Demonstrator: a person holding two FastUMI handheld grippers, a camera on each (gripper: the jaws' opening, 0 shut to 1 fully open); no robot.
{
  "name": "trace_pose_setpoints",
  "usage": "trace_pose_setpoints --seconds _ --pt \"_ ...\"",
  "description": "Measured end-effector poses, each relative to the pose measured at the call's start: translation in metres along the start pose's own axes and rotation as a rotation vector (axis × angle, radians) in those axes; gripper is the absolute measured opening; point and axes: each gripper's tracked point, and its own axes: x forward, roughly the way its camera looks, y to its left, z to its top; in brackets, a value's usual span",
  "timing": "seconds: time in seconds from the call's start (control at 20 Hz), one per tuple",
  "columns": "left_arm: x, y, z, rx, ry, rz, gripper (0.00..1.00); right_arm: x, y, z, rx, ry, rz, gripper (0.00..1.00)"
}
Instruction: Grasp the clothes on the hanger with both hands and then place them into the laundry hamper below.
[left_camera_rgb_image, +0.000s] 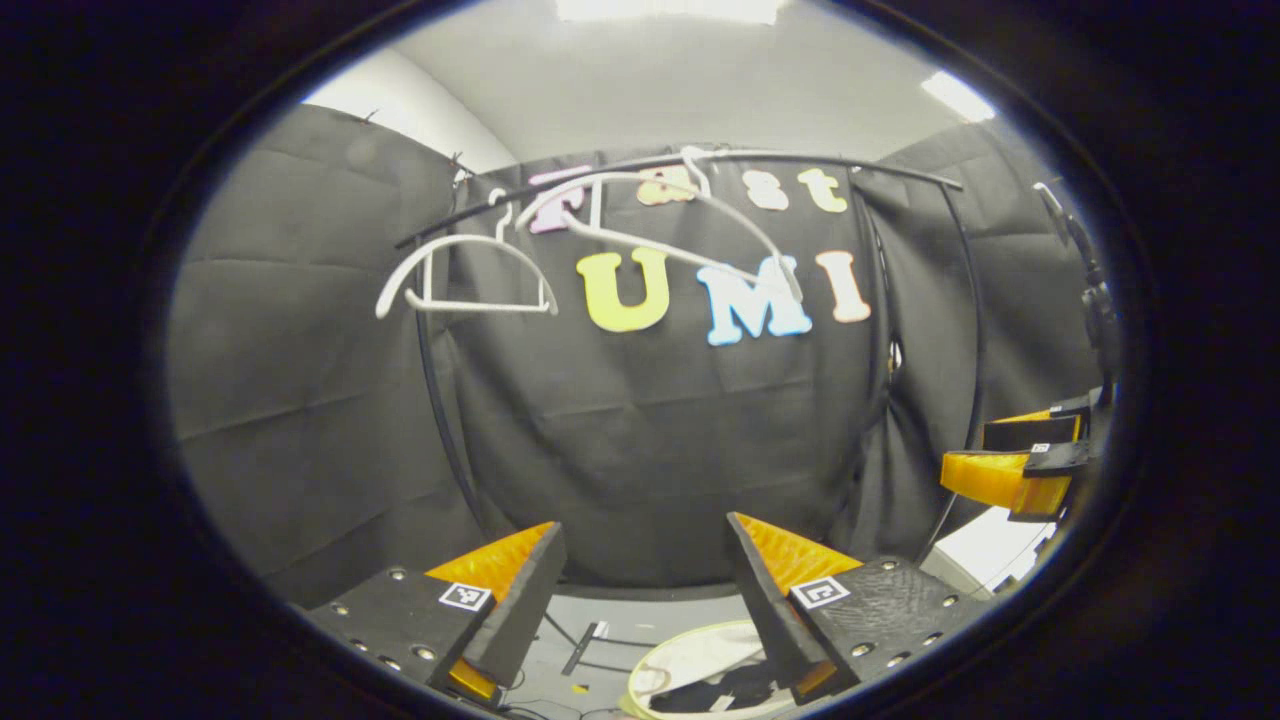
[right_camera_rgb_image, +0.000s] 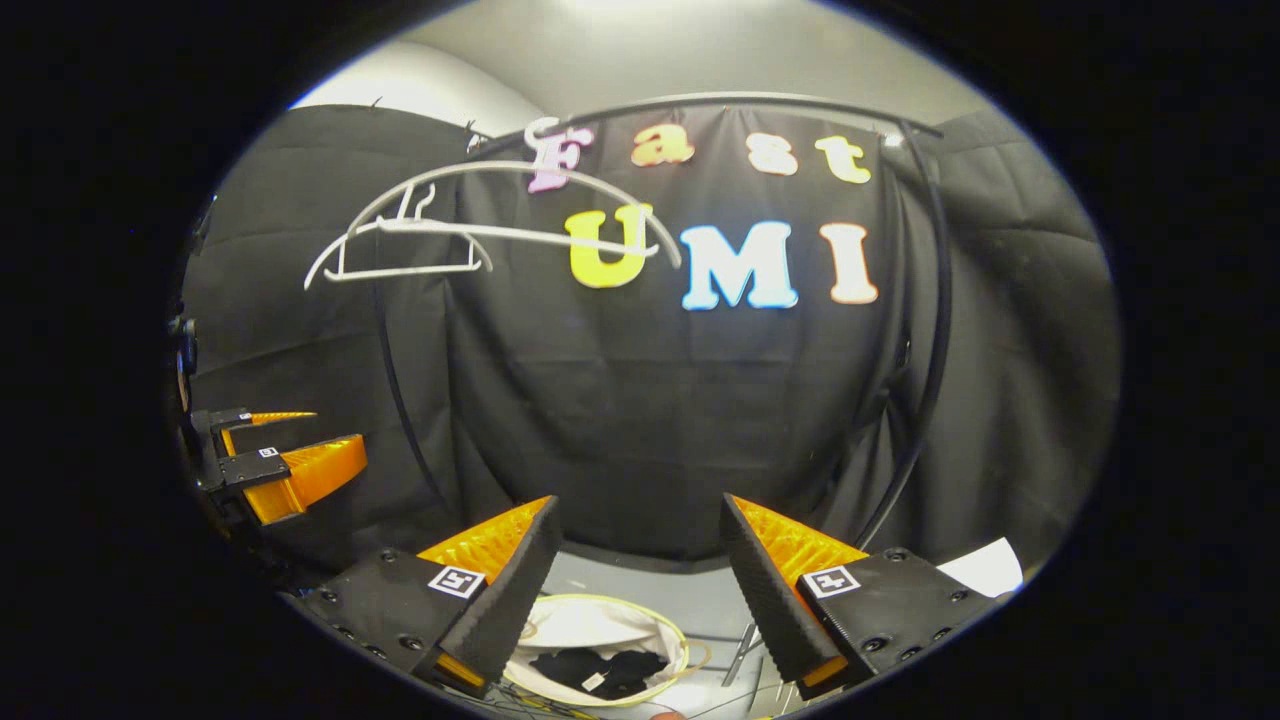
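Two bare white hangers hang from the black rail (left_camera_rgb_image: 800, 160): one level hanger (left_camera_rgb_image: 465, 285) at the left and one tilted hanger (left_camera_rgb_image: 700, 225) beside it; the right gripper view has them at the upper left, level hanger (right_camera_rgb_image: 400, 262) and tilted hanger (right_camera_rgb_image: 520, 200). Below stands the round, light-rimmed laundry hamper (left_camera_rgb_image: 660, 655) (right_camera_rgb_image: 665, 625) with dark clothes (right_camera_rgb_image: 595, 668) (left_camera_rgb_image: 700, 692) lying inside. My left gripper (left_camera_rgb_image: 643, 522) is open and holds nothing, above the hamper. My right gripper (right_camera_rgb_image: 637, 500) is open too, also above it. Each appears in the other's view: right gripper (left_camera_rgb_image: 975, 450), left gripper (right_camera_rgb_image: 335, 428).
The rail's black uprights curve down at the left (left_camera_rgb_image: 440, 420) and at the right (right_camera_rgb_image: 925, 380). A white sheet or board (right_camera_rgb_image: 985, 565) lies on the floor at the right. Dark cables and small bits lie on the grey floor (left_camera_rgb_image: 590, 640) around the hamper.
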Motion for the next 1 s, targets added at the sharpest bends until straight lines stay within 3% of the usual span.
trace_pose_setpoints --seconds 0.25,0.5,0.7,1.0 --pt "-0.028 -0.019 0.052 -0.012 -0.091 0.0 0.93 -0.041 -0.054 0.044 0.017 -0.098 -0.049 0.97" --pt "-0.073 -0.025 0.099 -0.019 -0.168 0.002 0.93 -0.092 -0.102 0.063 0.033 -0.168 -0.127 0.96" --pt "-0.079 -0.029 0.107 -0.012 -0.186 0.01 0.93 -0.111 -0.129 0.065 0.029 -0.203 -0.169 0.96" --pt "-0.117 -0.029 0.108 -0.015 -0.215 0.037 0.93 -0.139 -0.133 0.064 0.026 -0.236 -0.194 0.99"
